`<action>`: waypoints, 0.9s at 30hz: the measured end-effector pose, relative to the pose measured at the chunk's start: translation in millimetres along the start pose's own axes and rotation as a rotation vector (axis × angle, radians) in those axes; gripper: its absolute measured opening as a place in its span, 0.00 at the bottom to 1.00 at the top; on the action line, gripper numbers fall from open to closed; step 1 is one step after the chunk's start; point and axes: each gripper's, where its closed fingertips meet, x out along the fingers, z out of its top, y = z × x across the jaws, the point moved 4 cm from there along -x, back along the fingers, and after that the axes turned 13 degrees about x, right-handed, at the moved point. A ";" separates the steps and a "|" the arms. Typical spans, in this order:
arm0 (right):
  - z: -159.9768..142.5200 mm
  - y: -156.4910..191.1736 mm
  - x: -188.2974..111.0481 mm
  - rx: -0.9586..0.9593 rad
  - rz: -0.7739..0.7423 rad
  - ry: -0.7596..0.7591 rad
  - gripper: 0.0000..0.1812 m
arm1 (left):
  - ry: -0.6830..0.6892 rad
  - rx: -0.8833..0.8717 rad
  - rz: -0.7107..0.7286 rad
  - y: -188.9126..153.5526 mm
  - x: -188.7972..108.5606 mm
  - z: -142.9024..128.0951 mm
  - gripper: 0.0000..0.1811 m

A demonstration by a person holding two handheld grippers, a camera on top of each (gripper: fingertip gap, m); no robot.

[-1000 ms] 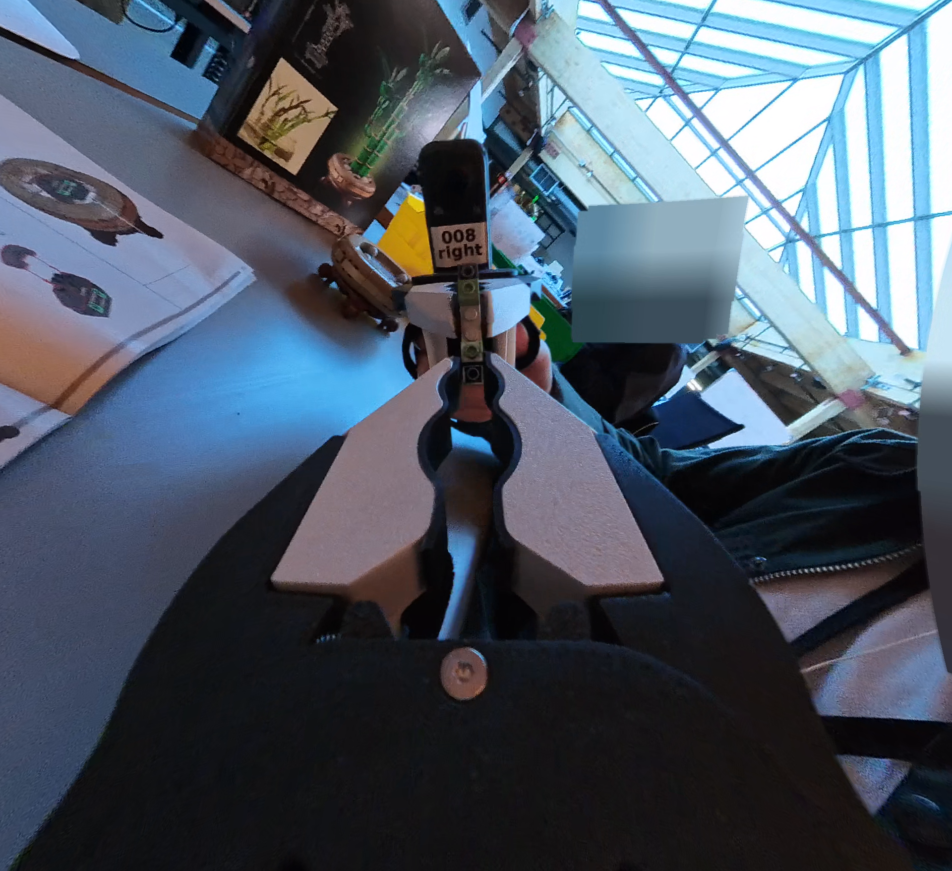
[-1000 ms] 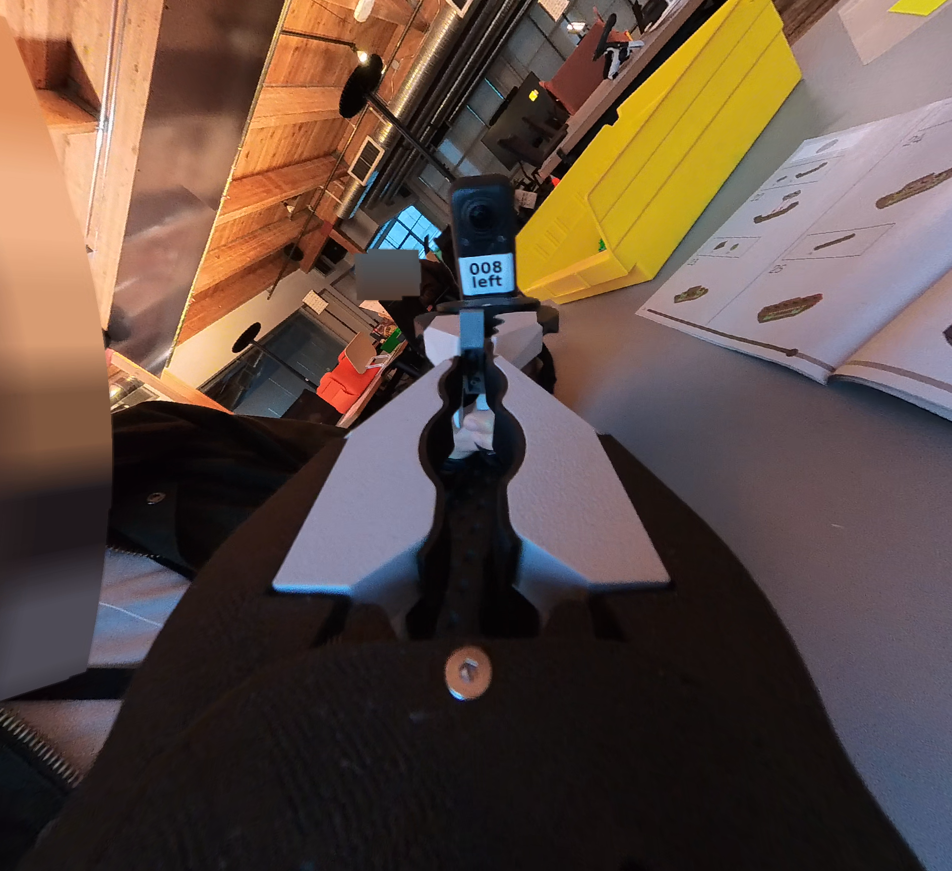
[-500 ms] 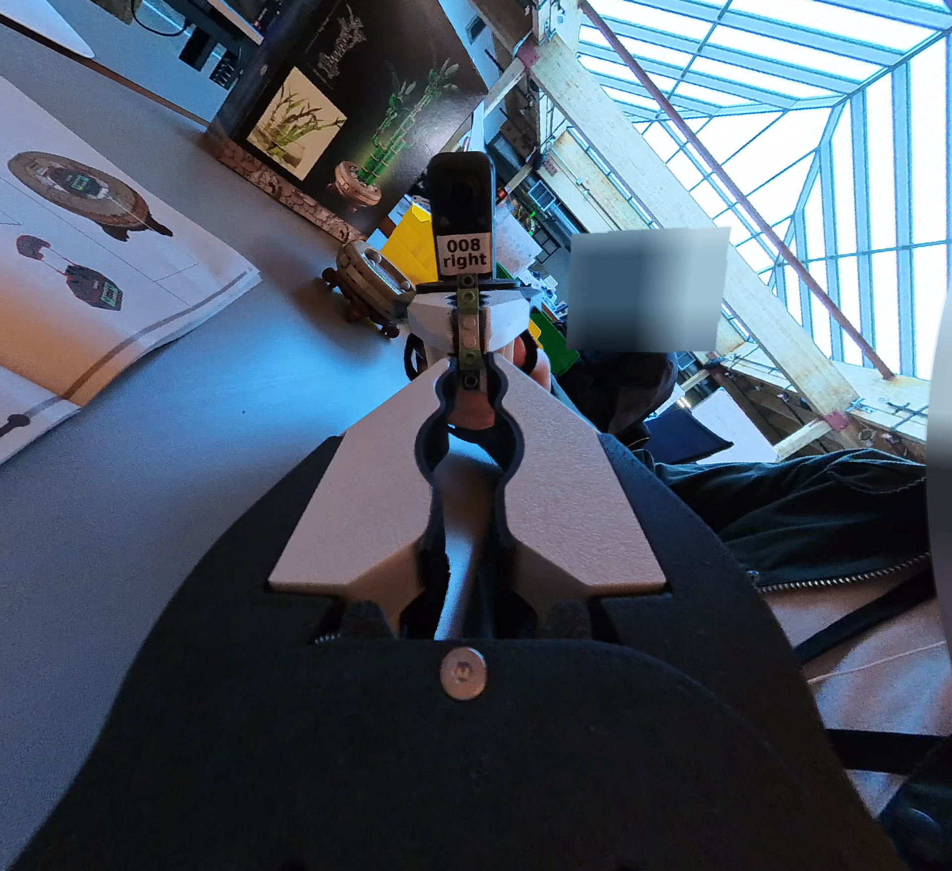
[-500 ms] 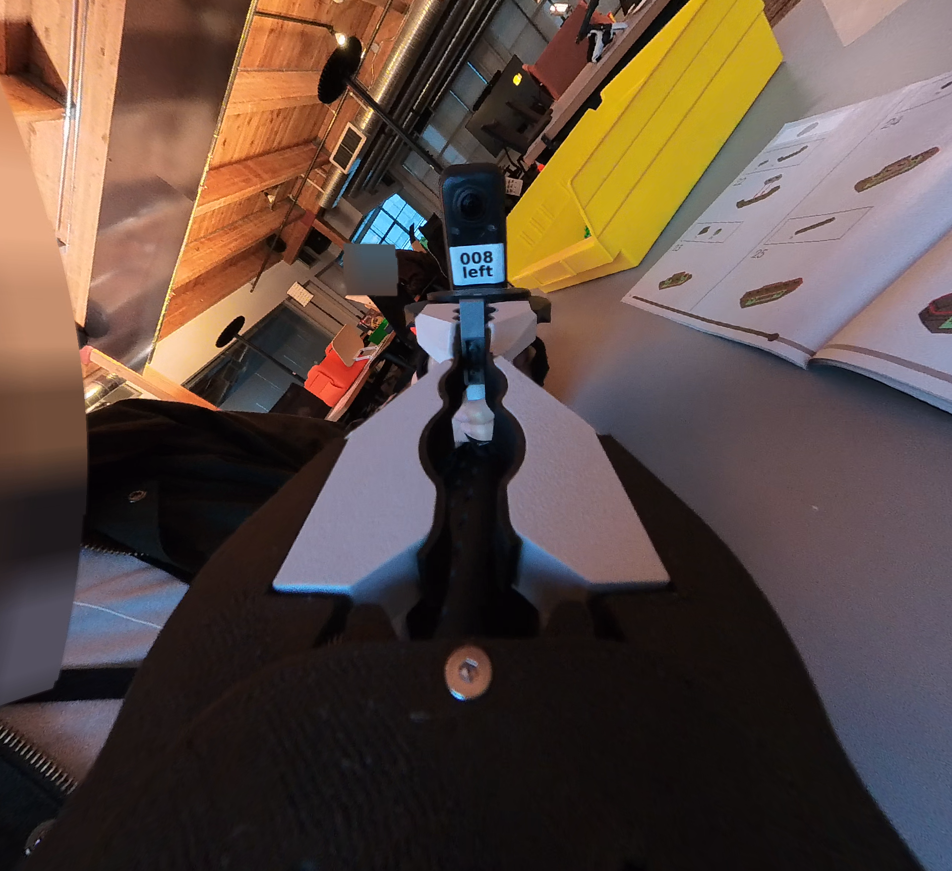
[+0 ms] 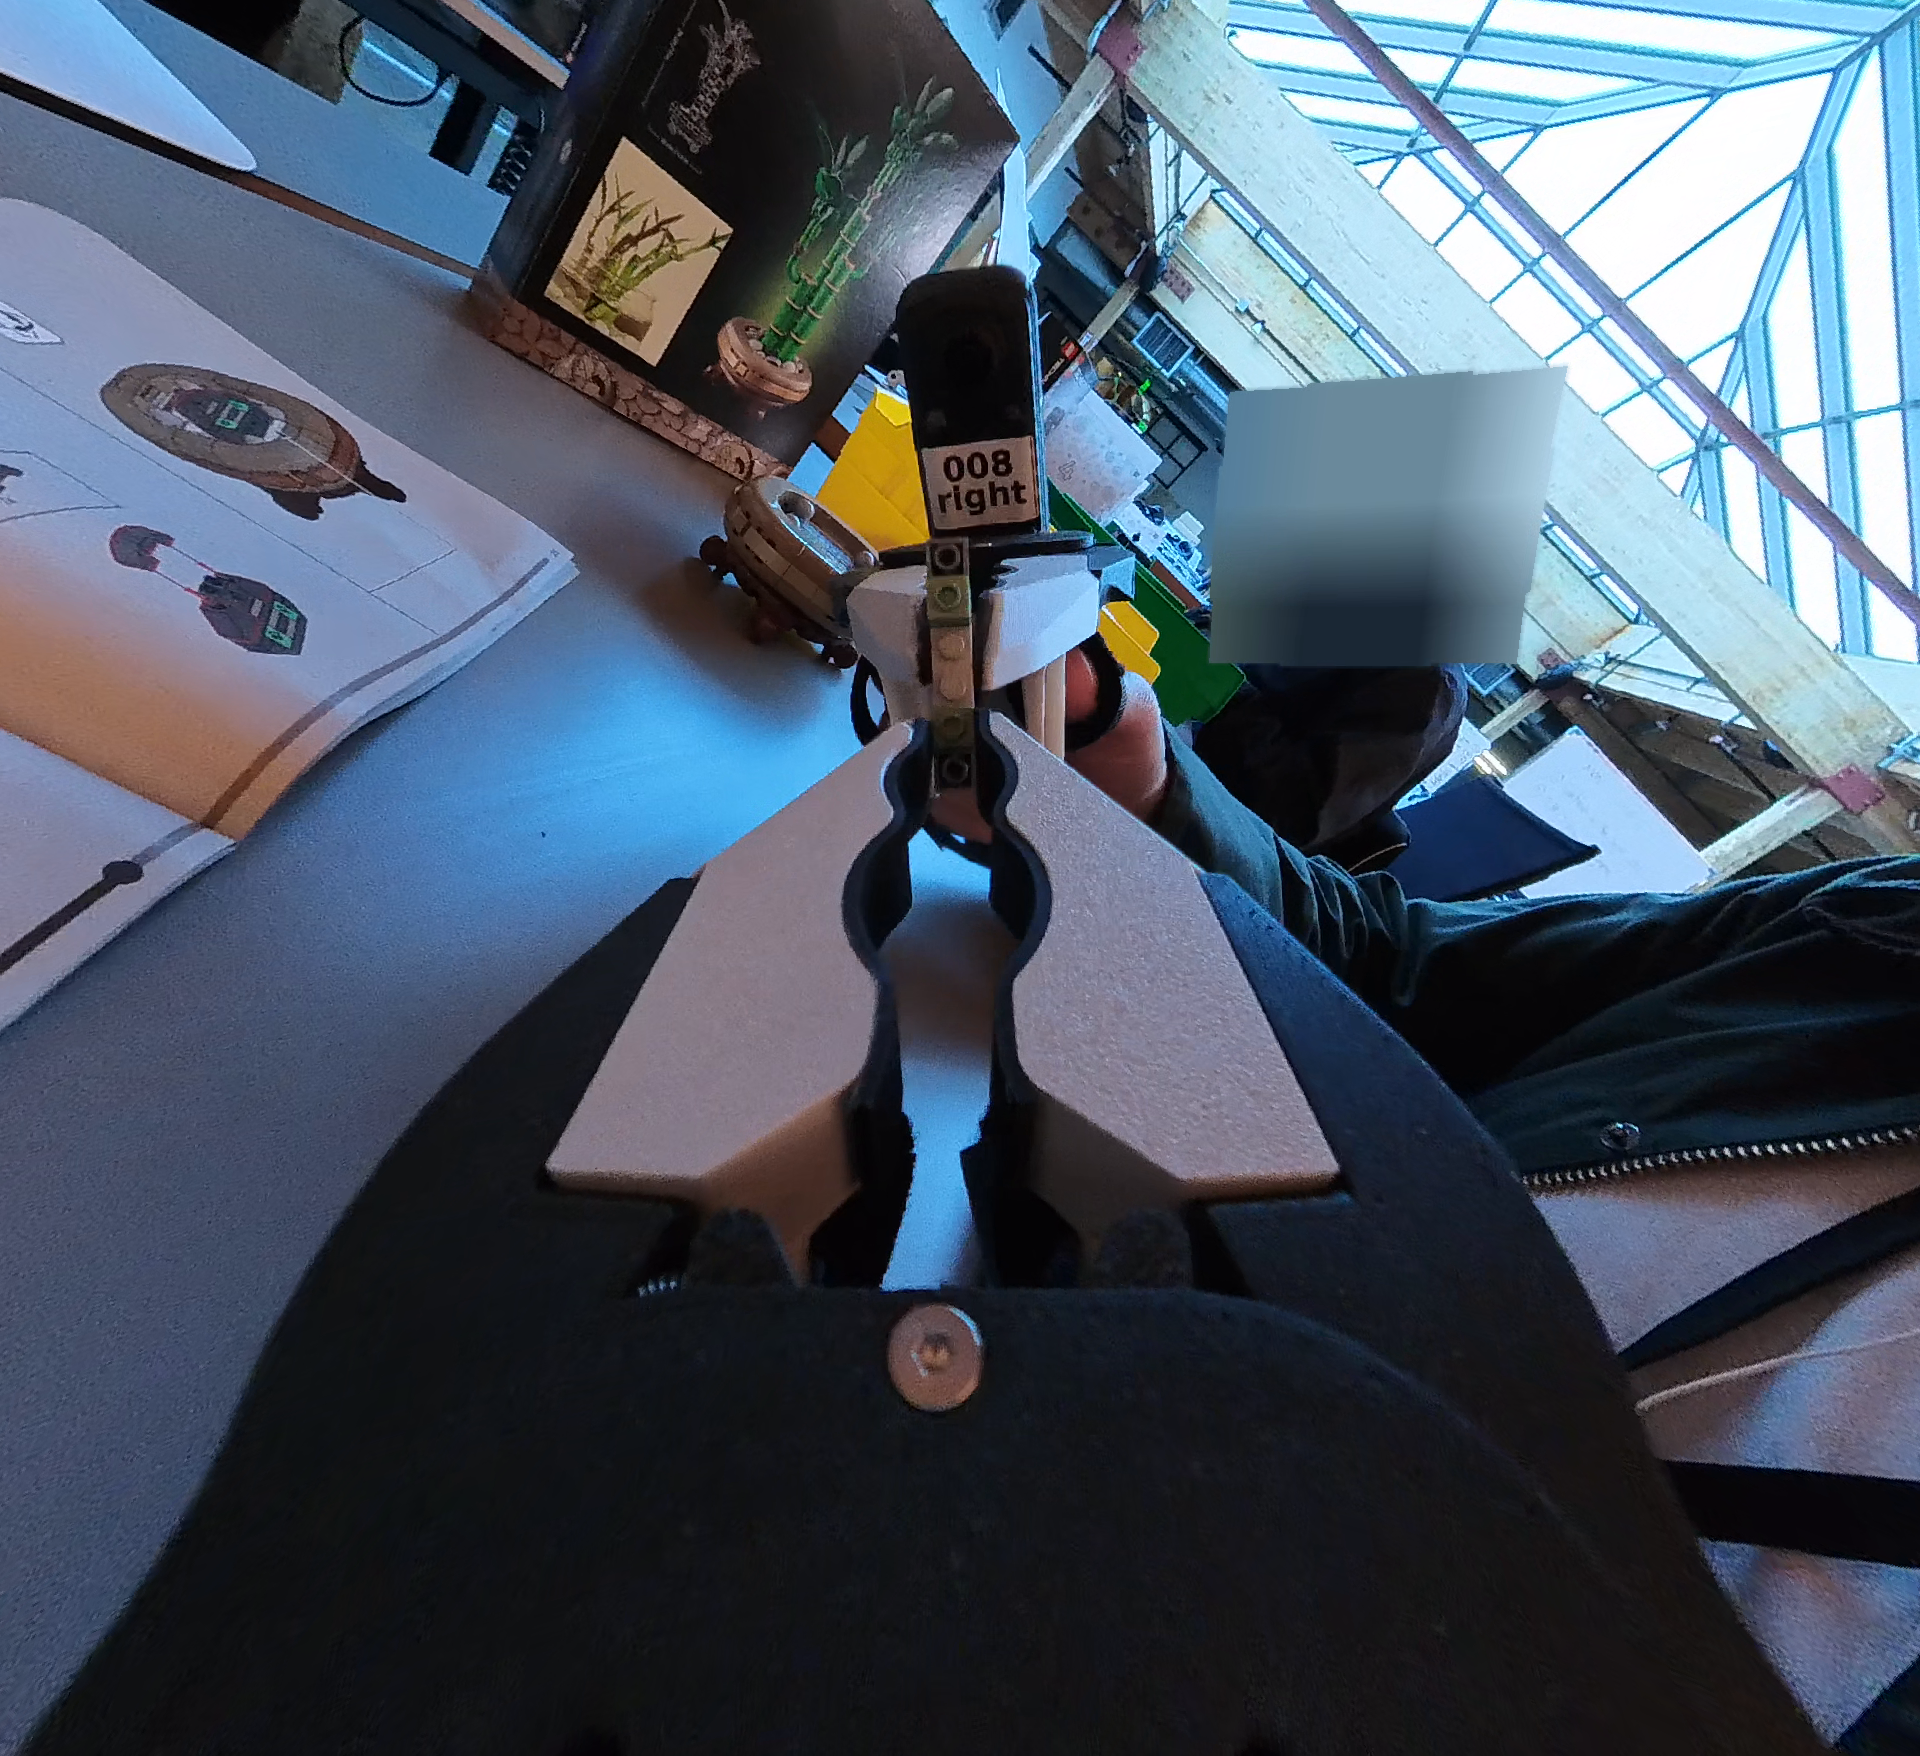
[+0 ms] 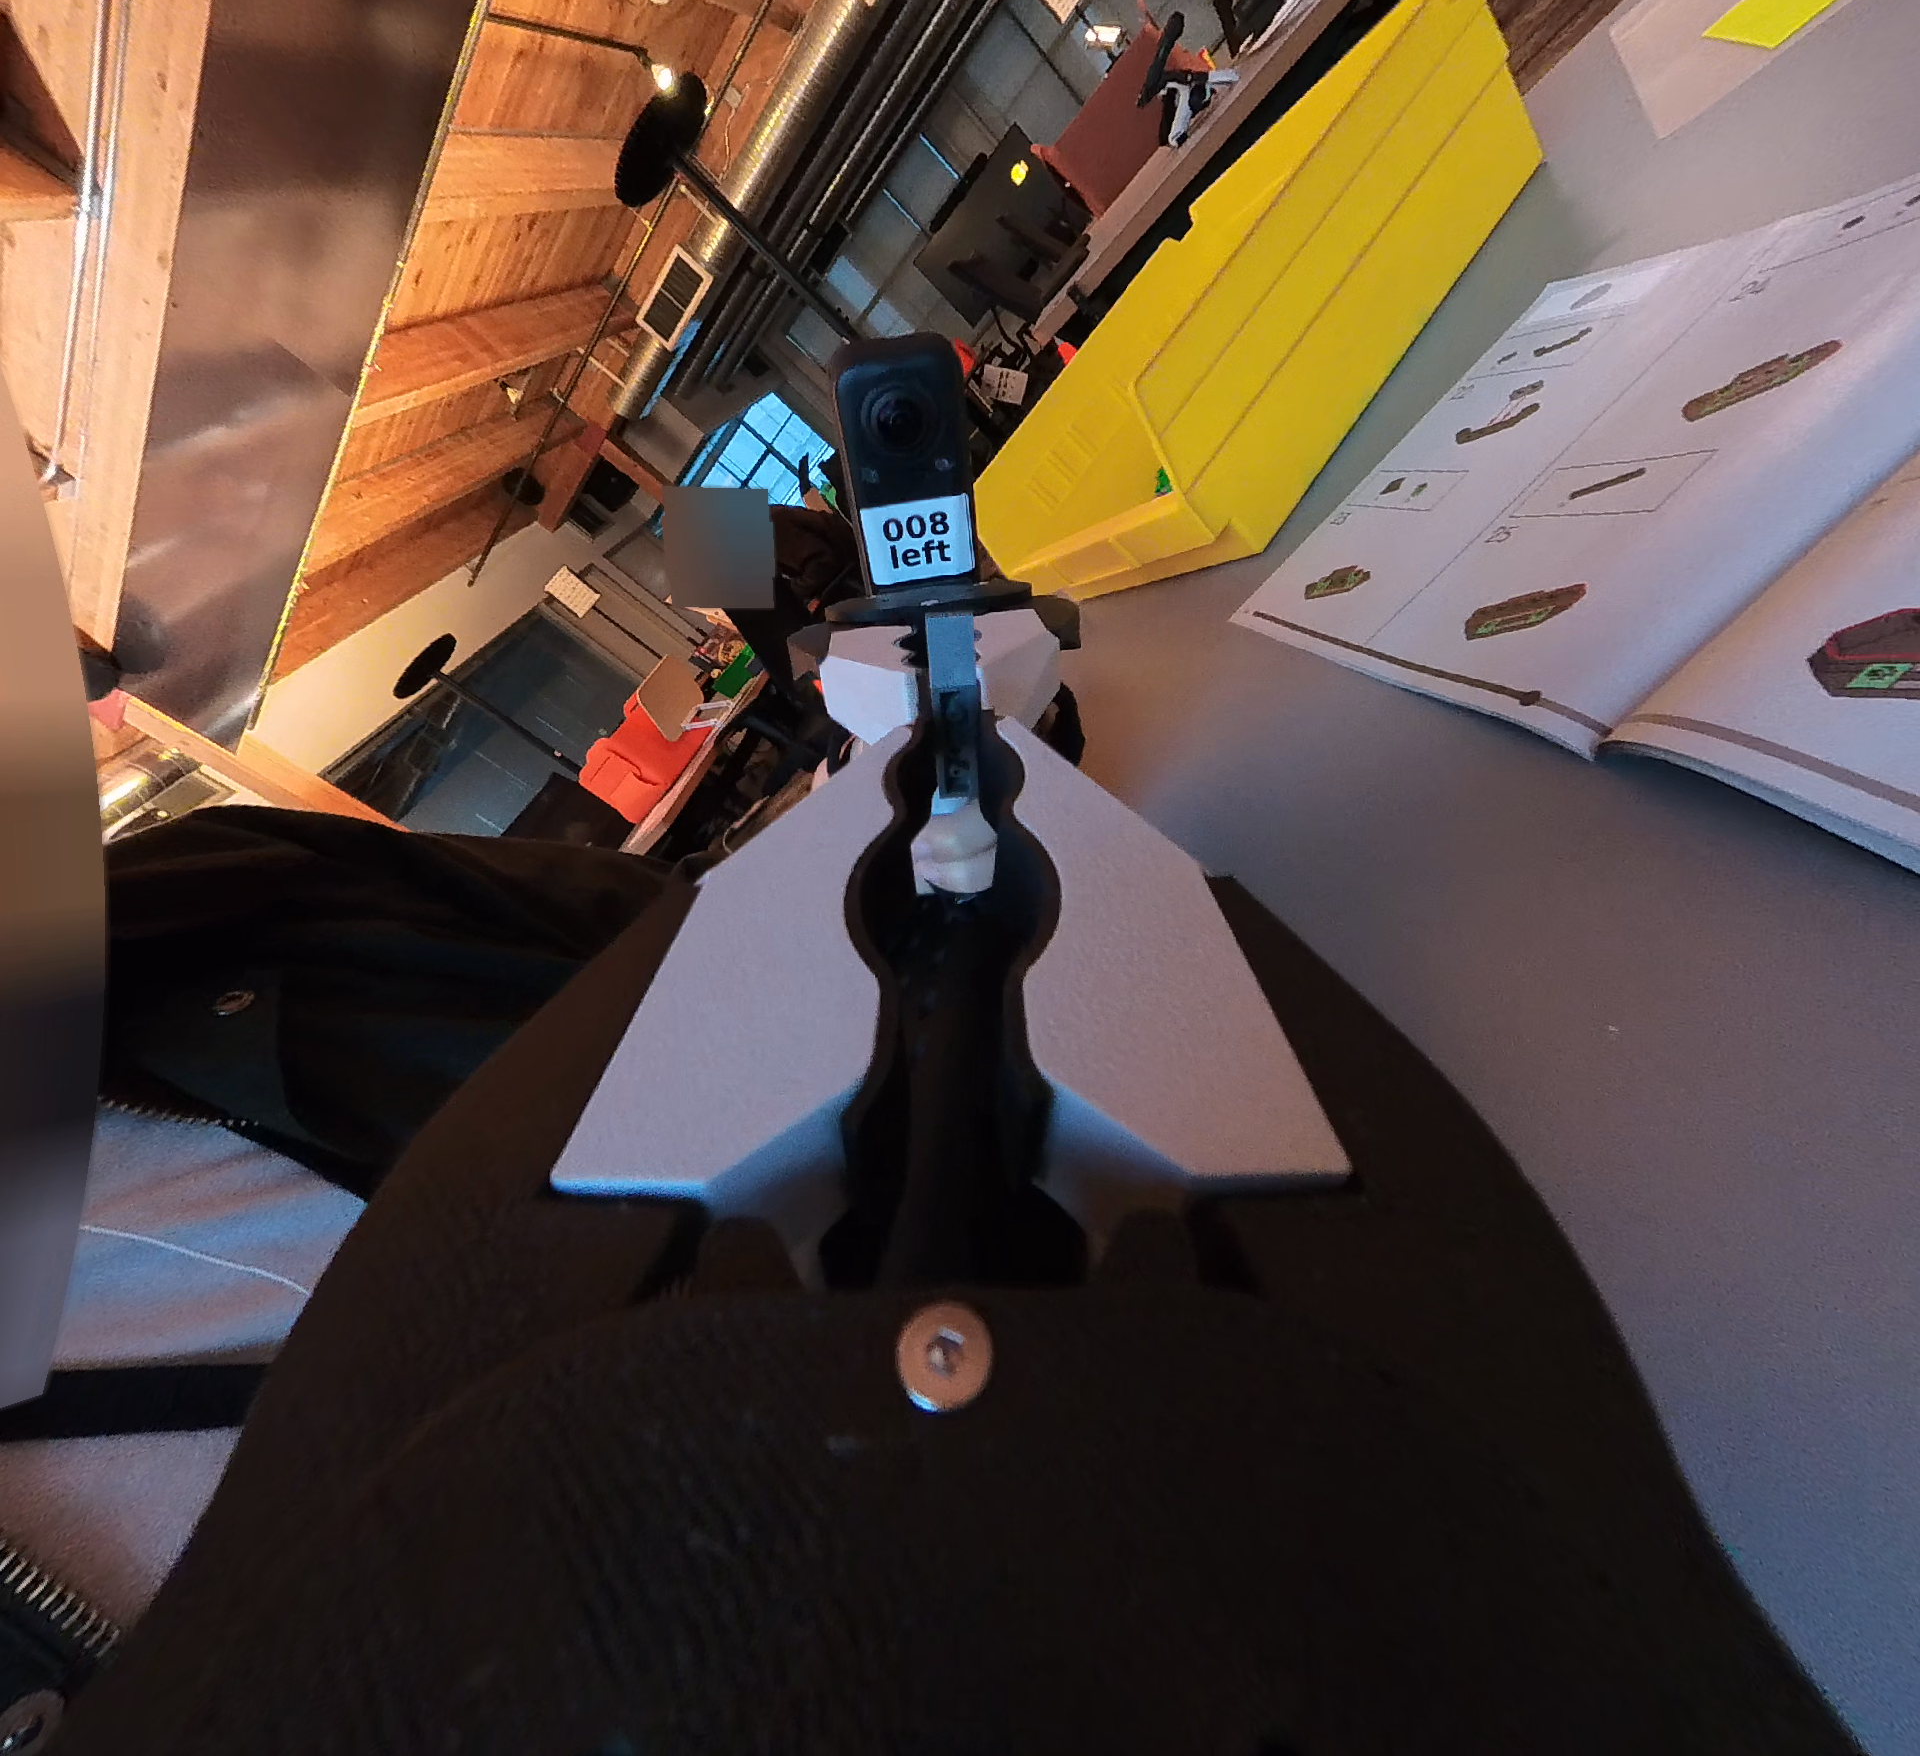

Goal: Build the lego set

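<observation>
Left wrist view: lego strip (image 5: 951,667) pinched between both tools' tips.

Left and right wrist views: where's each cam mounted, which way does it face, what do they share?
Left wrist view: on the left gripper, looking along its fingers at the right gripper head-on; a thin lego strip spans both tips; sleeve at right.
Right wrist view: on the right gripper, facing the left gripper; jacket at left.
Shared: both grippers, the strip, grey table, instruction booklet, yellow bin.
</observation>
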 end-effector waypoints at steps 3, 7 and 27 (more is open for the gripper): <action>-0.4 -0.7 0.4 0.017 0.018 -0.009 0.04 | 0.002 0.004 0.000 0.0 -0.7 0.4 0.03; -1.0 0.8 0.9 0.014 0.008 0.003 0.03 | 0.005 0.005 -0.008 -0.9 -1.3 0.3 0.03; -1.8 3.0 6.9 0.000 0.029 -0.038 0.06 | -0.031 -0.016 -0.016 0.6 -5.6 4.8 0.03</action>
